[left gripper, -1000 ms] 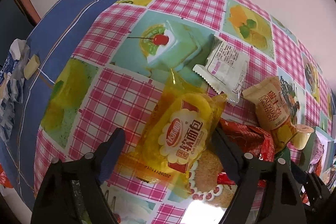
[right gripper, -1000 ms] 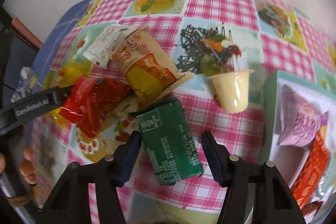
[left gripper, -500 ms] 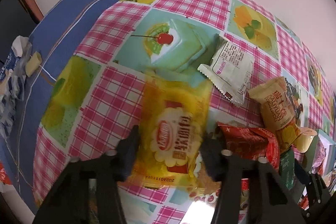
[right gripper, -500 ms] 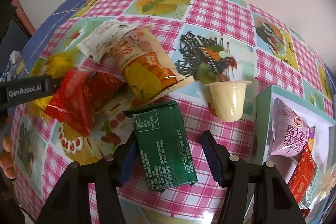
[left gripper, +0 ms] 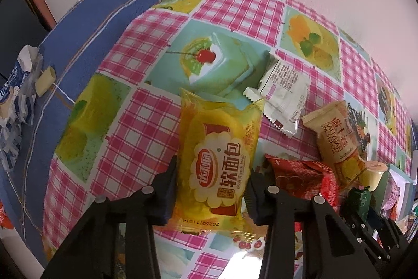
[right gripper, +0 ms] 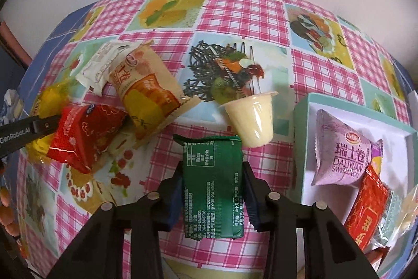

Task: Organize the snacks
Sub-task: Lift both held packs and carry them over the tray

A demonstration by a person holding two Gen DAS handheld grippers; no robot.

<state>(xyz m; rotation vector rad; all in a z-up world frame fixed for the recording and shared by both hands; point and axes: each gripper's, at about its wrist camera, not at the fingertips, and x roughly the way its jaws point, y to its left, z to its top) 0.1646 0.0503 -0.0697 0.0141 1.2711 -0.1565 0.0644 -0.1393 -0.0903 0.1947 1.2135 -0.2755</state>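
My left gripper (left gripper: 213,187) is closing its jaws on a yellow soft-bread packet (left gripper: 219,148), and both pads press its sides. In the right wrist view my right gripper (right gripper: 213,192) is closing on a green foil packet (right gripper: 211,161), the pads touching both long edges. Both point steeply down at the checked tablecloth (right gripper: 245,9). Loose snacks lie between them: a white sachet (left gripper: 284,90), a beige Swiss-roll packet (right gripper: 146,93), a red packet (right gripper: 83,132) and a tipped pudding cup (right gripper: 250,119). A teal tray (right gripper: 303,148) at the right holds a purple roll packet (right gripper: 344,158) and a red packet (right gripper: 365,205).
A crumpled blue-and-white wrapper (left gripper: 15,96) and a small pale tube (left gripper: 45,80) lie on the blue cloth (left gripper: 78,30) at the far left. A white wall runs behind the table. A person's fingers (right gripper: 6,211) show at the left edge.
Both grippers' jaws closed in from wide apart onto their packets. The yellow packet turned from slanted to upright between the left fingers. The green packet straightened between the right fingers.
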